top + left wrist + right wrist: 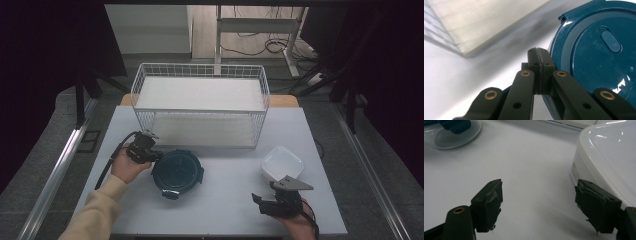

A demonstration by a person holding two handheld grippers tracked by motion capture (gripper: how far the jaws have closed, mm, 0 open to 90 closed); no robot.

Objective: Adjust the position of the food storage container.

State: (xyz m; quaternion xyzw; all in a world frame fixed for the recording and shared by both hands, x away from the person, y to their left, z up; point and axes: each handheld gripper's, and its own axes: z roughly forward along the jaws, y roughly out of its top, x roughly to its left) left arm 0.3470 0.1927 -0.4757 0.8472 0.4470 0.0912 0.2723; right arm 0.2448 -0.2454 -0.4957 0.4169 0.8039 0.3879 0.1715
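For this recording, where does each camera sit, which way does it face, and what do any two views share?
High view: above the person's side, looking forward and down on the grey table and white wire rack; both forearms show.
Left gripper view: on the left gripper, jaws shut beside the round dark-blue lidded container.
Right gripper view: on the right gripper, jaws open beside the white square plastic container.
Shared: both containers also show from above.
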